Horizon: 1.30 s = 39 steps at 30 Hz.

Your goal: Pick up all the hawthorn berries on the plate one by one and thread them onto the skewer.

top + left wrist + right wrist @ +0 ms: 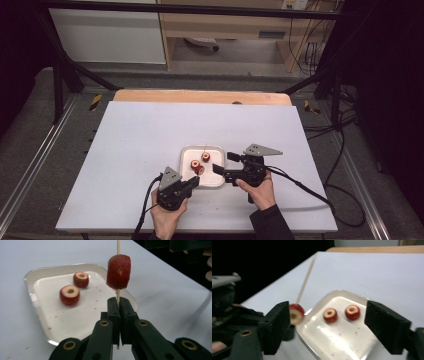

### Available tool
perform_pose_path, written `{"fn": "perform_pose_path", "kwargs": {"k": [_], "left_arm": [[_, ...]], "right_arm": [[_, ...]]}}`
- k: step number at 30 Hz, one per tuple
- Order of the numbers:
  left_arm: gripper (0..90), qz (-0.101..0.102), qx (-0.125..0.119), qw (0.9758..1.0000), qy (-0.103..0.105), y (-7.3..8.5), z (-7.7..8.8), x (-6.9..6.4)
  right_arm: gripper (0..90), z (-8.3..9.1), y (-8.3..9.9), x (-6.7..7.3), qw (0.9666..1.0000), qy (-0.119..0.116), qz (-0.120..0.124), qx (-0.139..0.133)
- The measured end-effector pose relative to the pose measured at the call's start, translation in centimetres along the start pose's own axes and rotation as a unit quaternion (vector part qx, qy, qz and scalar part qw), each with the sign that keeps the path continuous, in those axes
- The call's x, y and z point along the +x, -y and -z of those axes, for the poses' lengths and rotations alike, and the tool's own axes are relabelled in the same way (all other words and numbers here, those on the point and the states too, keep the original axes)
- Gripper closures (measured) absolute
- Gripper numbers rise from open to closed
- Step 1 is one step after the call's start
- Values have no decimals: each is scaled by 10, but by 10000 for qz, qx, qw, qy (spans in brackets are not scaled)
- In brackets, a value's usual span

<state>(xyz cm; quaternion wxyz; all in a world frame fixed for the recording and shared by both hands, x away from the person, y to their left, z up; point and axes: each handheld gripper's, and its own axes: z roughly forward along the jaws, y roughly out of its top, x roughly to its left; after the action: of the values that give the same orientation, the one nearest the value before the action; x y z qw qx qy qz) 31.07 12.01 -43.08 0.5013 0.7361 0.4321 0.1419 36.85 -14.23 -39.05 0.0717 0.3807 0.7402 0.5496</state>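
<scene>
Skewer [118,293] with one red fruit piece [119,271] is clamped in left gripper [120,312]; right gripper [327,322] jaws are spread wide over tray [342,293].

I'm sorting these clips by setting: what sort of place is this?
Probably a lab or workshop recording rig, not a kitchen: a white table inside a black frame, loose cables on the floor, plain cabinets behind.
</scene>
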Motion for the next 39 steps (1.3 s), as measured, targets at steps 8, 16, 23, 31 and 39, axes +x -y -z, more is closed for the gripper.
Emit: {"fn": "perform_pose_path", "kwargs": {"k": [8,16,23,31,39], "left_arm": [[881,-142,143,9995,-234,9,14,17],[880,-173,184,9994,-257,13,20,23],[879,-164,176,9994,-268,15,24,27],[878,-161,200,9993,-276,17,24,31],[878,-170,183,9993,-287,17,24,33]], "right_arm": [[63,-8,-4,-14,9959,254,238,832],[34,-28,-12,-16,9827,520,684,1642],[47,-46,-18,-15,9750,466,913,1969],[65,-65,-29,-18,9627,509,1270,2336],[82,-80,-38,-21,9590,470,1299,2473]]}}
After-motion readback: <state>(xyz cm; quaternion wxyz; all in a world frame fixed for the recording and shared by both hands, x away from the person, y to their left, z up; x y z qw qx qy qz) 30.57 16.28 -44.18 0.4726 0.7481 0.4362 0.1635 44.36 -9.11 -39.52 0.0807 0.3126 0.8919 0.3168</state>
